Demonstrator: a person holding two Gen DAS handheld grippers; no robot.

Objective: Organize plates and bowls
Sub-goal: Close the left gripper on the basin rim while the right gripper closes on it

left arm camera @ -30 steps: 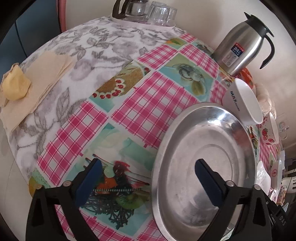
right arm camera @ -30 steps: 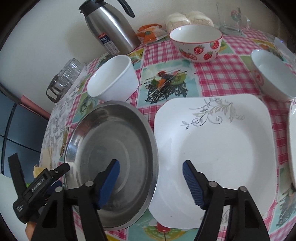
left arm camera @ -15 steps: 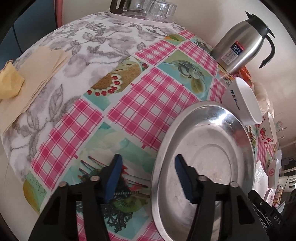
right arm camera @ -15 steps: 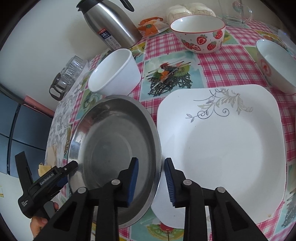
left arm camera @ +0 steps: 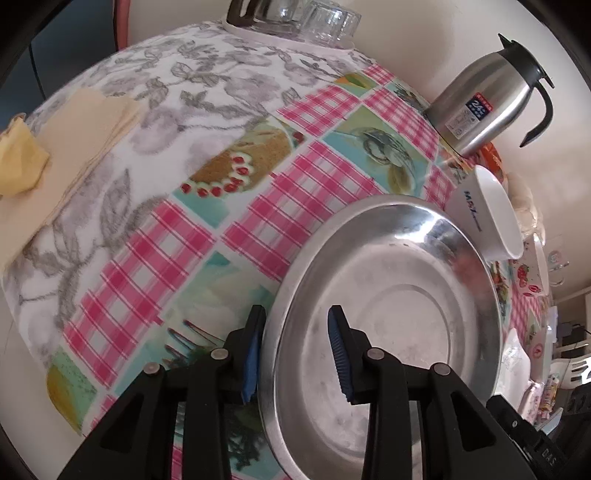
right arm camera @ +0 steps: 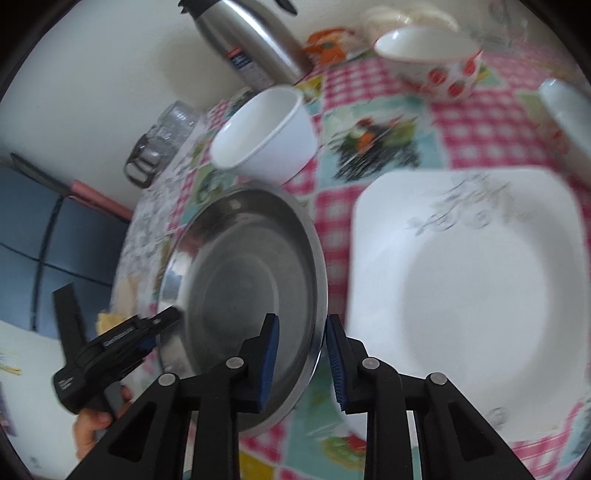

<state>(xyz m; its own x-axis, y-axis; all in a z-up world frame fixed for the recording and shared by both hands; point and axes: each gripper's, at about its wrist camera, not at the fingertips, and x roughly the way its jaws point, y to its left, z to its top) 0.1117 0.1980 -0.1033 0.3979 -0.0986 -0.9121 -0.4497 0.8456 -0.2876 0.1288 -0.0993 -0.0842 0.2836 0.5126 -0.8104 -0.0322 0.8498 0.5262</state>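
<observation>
Two grippers pinch the same steel plate [left arm camera: 388, 295] from opposite sides of its rim. The left gripper [left arm camera: 295, 354] straddles the plate's near-left edge: one blue finger [left arm camera: 251, 365] sits outside the rim over the cloth, the other over the plate's inner face, and the fingers are closing with the rim between them; the outer pad lies against the rim. Seen from the right wrist, the right gripper [right arm camera: 301, 363] has the plate's [right arm camera: 243, 291] near-right rim between its narrowly spread fingers, both pads close against the metal, so it looks gripped. The left gripper [right arm camera: 110, 350] shows there too, at the plate's far-left edge, with part of a hand [right arm camera: 92, 424] below it.

The plate appears tilted, its right side raised off the bench [left arm camera: 295, 206], which wears a pink-check patchwork cloth. Just to the plate's right lies a square white plate [right arm camera: 480, 295] with a grey floral sprig, flat on the cloth; the two look apart, though blur makes that hard to judge. Beyond the steel plate a plain white bowl [right arm camera: 266, 136] leans on its side, near the steel rim. Further back stand a steel jug [left arm camera: 484, 99] with a black handle, a strawberry-print bowl [right arm camera: 428, 62], and another white bowl [right arm camera: 565, 110] at the right edge. Upturned glasses [left arm camera: 295, 18] rest at the far end, and folded cream napkins [left arm camera: 74, 147] with a yellow cloth [left arm camera: 18, 162] lie on the left.
</observation>
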